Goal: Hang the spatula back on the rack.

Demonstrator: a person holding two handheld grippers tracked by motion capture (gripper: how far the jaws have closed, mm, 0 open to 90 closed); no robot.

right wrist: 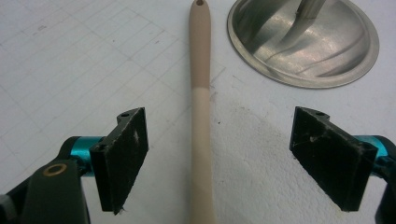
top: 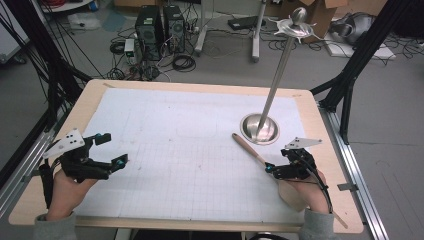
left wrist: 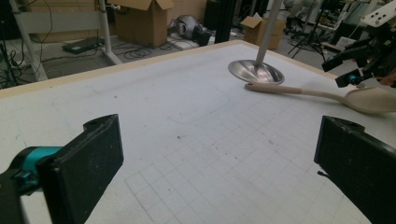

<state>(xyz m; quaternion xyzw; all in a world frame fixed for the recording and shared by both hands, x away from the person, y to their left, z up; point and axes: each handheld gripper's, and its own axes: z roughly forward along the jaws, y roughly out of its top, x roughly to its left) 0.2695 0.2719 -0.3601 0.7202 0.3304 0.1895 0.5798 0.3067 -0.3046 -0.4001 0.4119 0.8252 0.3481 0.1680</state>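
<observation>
Spoon (right wrist: 200, 121) lies between the right gripper (right wrist: 219, 154) fingers (wide open, gripping nothing); closing comes next, I'd judge. Left gripper (left wrist: 219, 163) gapes empty.

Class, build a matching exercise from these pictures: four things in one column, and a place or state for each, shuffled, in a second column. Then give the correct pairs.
Things
1. wooden spoon
2. metal stand
3. left gripper
4. right gripper

Places or states
A. open over bare mat at the table's left side
B. lies flat, handle end near the round base
C. upright pole on a round base, right half of the table
D. open, one jaw on each side of the spoon's handle

Pairs: 1-B, 2-C, 3-A, 4-D
</observation>
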